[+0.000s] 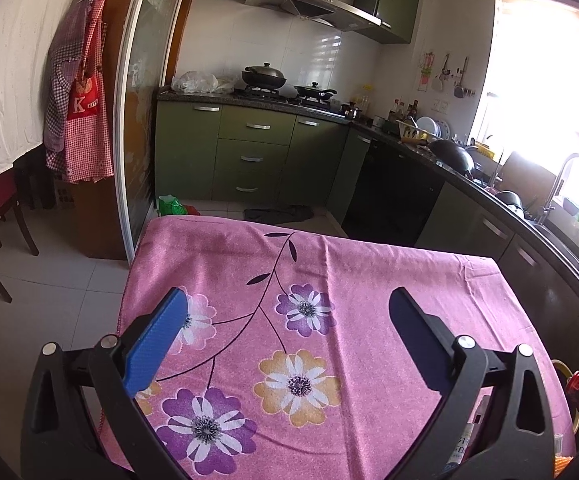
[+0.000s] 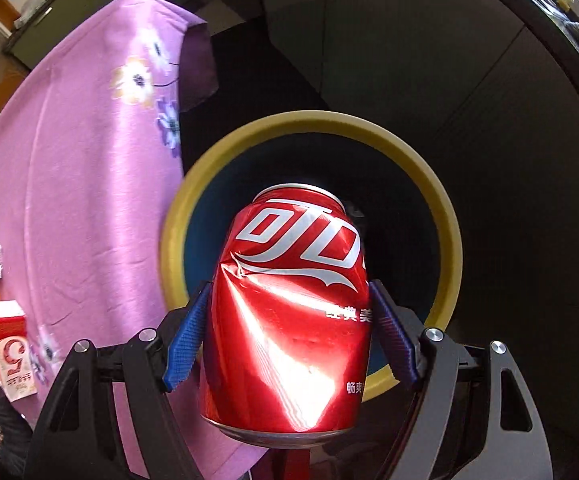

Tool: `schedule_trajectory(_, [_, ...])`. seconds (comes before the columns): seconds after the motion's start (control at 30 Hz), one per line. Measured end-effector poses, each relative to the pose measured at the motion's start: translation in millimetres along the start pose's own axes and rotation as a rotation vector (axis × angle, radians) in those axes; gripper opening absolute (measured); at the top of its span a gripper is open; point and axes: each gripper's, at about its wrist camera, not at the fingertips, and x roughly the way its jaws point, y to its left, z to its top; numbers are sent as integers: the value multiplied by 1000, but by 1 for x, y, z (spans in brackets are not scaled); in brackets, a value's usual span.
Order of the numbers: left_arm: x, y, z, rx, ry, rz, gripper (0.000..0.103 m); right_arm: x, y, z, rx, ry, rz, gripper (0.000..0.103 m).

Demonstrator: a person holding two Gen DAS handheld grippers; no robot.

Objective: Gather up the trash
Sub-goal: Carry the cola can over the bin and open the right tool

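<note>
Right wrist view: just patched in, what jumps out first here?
A dented red can, clamped between the right gripper's jaws, fills the middle of the view. Right behind it gapes a yellow-rimmed bin, beside the table's pink flowered cloth. A small red-and-white carton stands at the cloth's lower left.

left wrist view: sits low over the table draped in a pink floral cloth (image 1: 369,280), looking level across it toward the green kitchen cabinets (image 1: 257,152).
right wrist view: tipped steeply down beside the table edge, very close above a yellow-rimmed round bin (image 2: 445,208).
shared: the pink floral cloth (image 2: 69,200); the yellow bin rim (image 1: 565,368) at the left view's right edge.
</note>
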Motion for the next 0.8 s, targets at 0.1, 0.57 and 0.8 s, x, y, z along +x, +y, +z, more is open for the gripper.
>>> schedule_trajectory(0.1, [-2,1,0,3,-11,7,96,20,-18,6,24,3,-41,76])
schedule_trajectory(0.57, [-2,4,3,-6,13,15,96,-35,-41,-47,129,-213,50,81])
schedule_trajectory(0.8, [-44,-3,15,57,35,53,96,-74,-3,-121,65,-344,187,81])
